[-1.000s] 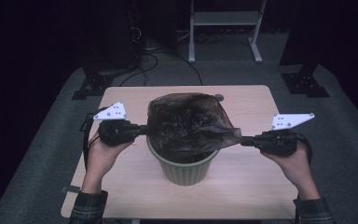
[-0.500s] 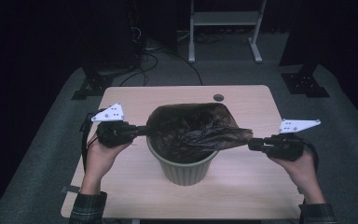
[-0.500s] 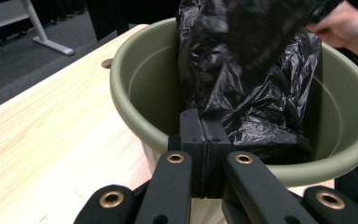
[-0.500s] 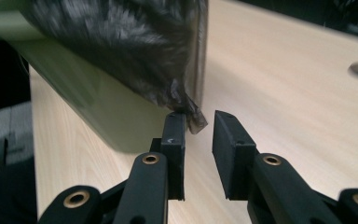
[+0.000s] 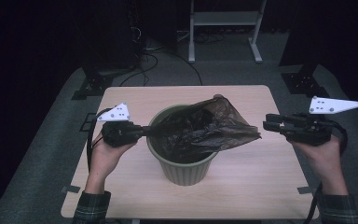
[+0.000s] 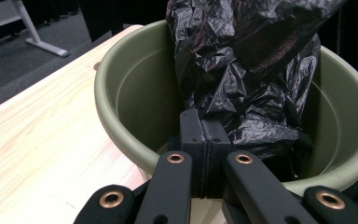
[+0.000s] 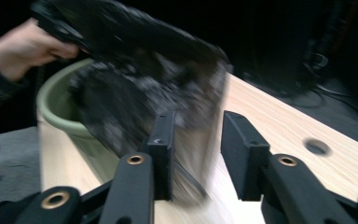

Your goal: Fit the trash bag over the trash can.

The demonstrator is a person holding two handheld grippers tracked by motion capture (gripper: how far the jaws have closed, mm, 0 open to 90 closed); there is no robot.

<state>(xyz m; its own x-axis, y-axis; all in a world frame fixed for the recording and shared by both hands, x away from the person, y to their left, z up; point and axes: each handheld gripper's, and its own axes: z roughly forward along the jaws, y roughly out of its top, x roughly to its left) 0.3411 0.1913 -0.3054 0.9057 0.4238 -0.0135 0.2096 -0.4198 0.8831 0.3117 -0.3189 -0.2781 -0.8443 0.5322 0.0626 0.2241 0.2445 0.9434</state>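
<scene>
A green plastic bucket (image 5: 182, 168) stands in the middle of the wooden table (image 5: 261, 186). A crumpled black bag (image 5: 200, 128) lies in and across it, its right corner sticking out past the rim. My left gripper (image 5: 144, 131) is at the bucket's left rim, shut on the bag's edge. In the left gripper view the jaws (image 6: 204, 140) are pressed together over the bucket (image 6: 135, 93), with the bag (image 6: 251, 70) rising just beyond. My right gripper (image 5: 266, 123) hovers right of the bag's corner. Its jaws (image 7: 196, 154) have just been opening, and the blurred bag (image 7: 135, 79) lies beyond them.
A round hole (image 7: 316, 146) pierces the tabletop near its far edge. Behind the table stand a white metal frame (image 5: 223, 18) and black stand bases (image 5: 93, 84), with cables (image 5: 144, 46) on the grey floor.
The right gripper has let go of the bag's right corner, opened, and drawn off to the right and upward. The bag, earlier stretched over the bucket, has slackened. The left gripper has stayed put.
</scene>
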